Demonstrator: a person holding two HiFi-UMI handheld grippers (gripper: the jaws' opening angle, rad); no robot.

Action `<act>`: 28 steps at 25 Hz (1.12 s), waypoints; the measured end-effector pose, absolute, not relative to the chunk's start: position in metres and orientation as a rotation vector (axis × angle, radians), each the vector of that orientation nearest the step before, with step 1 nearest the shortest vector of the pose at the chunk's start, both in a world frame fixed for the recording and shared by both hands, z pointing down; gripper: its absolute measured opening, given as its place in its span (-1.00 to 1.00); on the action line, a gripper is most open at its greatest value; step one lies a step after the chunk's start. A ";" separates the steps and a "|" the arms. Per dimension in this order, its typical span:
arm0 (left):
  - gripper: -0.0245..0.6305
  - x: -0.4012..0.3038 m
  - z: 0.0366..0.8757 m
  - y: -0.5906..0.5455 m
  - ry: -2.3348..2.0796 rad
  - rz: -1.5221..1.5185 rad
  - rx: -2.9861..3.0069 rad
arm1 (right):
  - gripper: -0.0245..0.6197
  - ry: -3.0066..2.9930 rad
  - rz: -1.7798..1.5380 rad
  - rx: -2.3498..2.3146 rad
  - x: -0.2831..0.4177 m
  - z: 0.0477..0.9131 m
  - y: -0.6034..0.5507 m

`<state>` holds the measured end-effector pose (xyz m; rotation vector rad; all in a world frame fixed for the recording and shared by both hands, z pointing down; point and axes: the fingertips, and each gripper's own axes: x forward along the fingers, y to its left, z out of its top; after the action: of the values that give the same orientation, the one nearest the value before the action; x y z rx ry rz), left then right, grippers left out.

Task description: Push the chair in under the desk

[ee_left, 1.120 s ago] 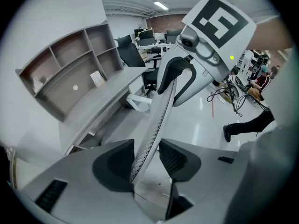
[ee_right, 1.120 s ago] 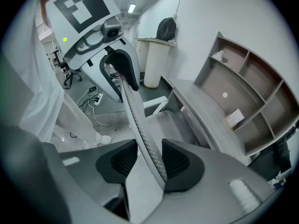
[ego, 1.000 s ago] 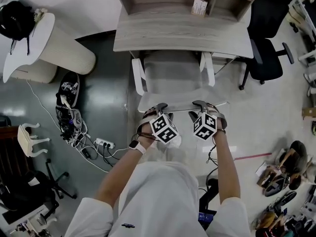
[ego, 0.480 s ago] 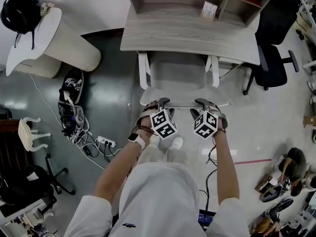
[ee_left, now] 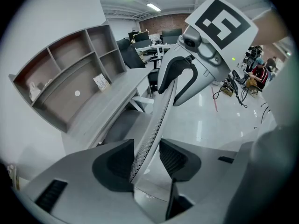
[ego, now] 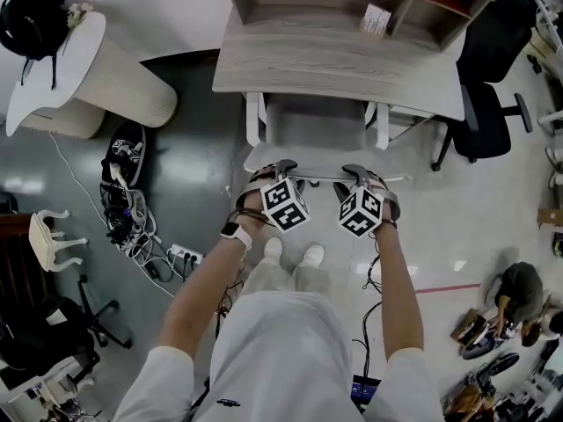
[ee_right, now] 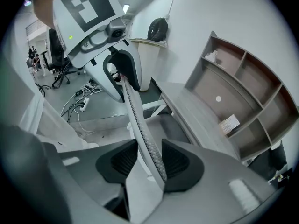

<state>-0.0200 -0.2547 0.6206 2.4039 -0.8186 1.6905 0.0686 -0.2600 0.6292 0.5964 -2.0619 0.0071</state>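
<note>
A grey chair with white armrests (ego: 317,126) stands partly under the pale wooden desk (ego: 334,60), its seat half covered by the desktop. My left gripper (ego: 274,172) and right gripper (ego: 362,174) straddle the top edge of the chair's backrest (ego: 321,167), side by side. In the left gripper view the thin meshed backrest edge (ee_left: 154,125) runs between the open jaws of the left gripper (ee_left: 145,157), with a gap at one pad. The right gripper view shows the same edge (ee_right: 140,125) loose between the right gripper's (ee_right: 149,160) open jaws.
A black office chair (ego: 484,112) stands right of the desk. A white curved table (ego: 88,69) is at the left, with cables and a power strip (ego: 167,258) on the floor beside it. The desk's shelf unit holds a small box (ego: 376,18). A person (ego: 519,288) crouches at the right.
Both grippers have moved forward with the backrest, and the chair has slid further under the desk. Less of the seat shows now. The jaws stand as before.
</note>
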 end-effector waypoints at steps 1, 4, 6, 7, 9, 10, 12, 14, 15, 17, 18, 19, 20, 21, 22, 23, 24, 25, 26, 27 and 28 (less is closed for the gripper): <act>-0.39 -0.022 0.621 -0.260 -0.816 1.694 2.402 | -0.40 -2.063 0.007 0.599 0.067 0.629 -0.265; -0.39 -0.027 0.622 -0.275 -0.810 1.710 2.400 | -0.40 -2.063 0.003 0.612 0.062 0.629 -0.278; -0.39 -0.032 0.621 -0.286 -0.817 1.721 2.405 | -0.40 -2.061 0.005 0.615 0.058 0.629 -0.287; -0.39 -0.034 0.620 -0.292 -0.825 1.725 2.409 | -0.40 -2.061 0.005 0.617 0.056 0.628 -0.292; -0.39 -0.037 0.620 -0.304 -0.837 1.729 2.414 | -0.41 -2.063 -0.001 0.621 0.053 0.628 -0.303; -0.39 -0.038 0.621 -0.309 -0.838 1.729 2.414 | -0.41 -2.064 -0.007 0.626 0.052 0.628 -0.308; -0.39 -0.040 0.622 -0.318 -0.831 1.732 2.409 | -0.41 -2.066 -0.018 0.635 0.049 0.628 -0.317; -0.38 -0.044 0.623 -0.329 -0.834 1.742 2.408 | -0.42 -2.067 -0.020 0.637 0.045 0.628 -0.327; -0.38 -0.046 0.622 -0.336 -0.844 1.752 2.409 | -0.42 -2.068 -0.017 0.637 0.044 0.628 -0.332; -0.38 -0.050 0.622 -0.347 -0.856 1.766 2.406 | -0.42 -2.068 -0.014 0.638 0.041 0.628 -0.341; -0.38 -0.052 0.623 -0.351 -0.859 1.769 2.403 | -0.42 -2.069 -0.015 0.639 0.040 0.627 -0.345; -0.37 -0.052 0.624 -0.355 -0.861 1.770 2.401 | -0.42 -2.069 -0.019 0.642 0.039 0.627 -0.349; -0.37 -0.052 0.624 -0.359 -0.862 1.768 2.402 | -0.42 -2.068 -0.024 0.646 0.038 0.627 -0.353; -0.37 -0.052 0.623 -0.362 -0.860 1.765 2.405 | -0.42 -2.068 -0.028 0.649 0.038 0.627 -0.357; -0.37 -0.051 0.622 -0.366 -0.858 1.763 2.407 | -0.42 -2.067 -0.029 0.651 0.037 0.627 -0.361; -0.37 -0.052 0.622 -0.370 -0.857 1.764 2.407 | -0.43 -2.067 -0.030 0.652 0.037 0.627 -0.365; -0.37 -0.053 0.622 -0.373 -0.857 1.766 2.406 | -0.43 -2.068 -0.030 0.651 0.035 0.627 -0.368; -0.37 -0.055 0.622 -0.378 -0.858 1.769 2.405 | -0.43 -2.068 -0.031 0.650 0.034 0.627 -0.372; -0.37 -0.055 0.622 -0.382 -0.861 1.771 2.404 | -0.43 -2.068 -0.031 0.650 0.033 0.627 -0.376; -0.37 -0.056 0.622 -0.386 -0.864 1.772 2.403 | -0.43 -2.068 -0.031 0.651 0.033 0.627 -0.380; -0.36 -0.057 0.622 -0.390 -0.867 1.773 2.403 | -0.43 -2.068 -0.031 0.653 0.032 0.627 -0.384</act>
<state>-0.0566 -0.3896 0.6218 2.4033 -0.8673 1.7733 0.0322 -0.3837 0.6269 0.6527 -2.0676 -0.0313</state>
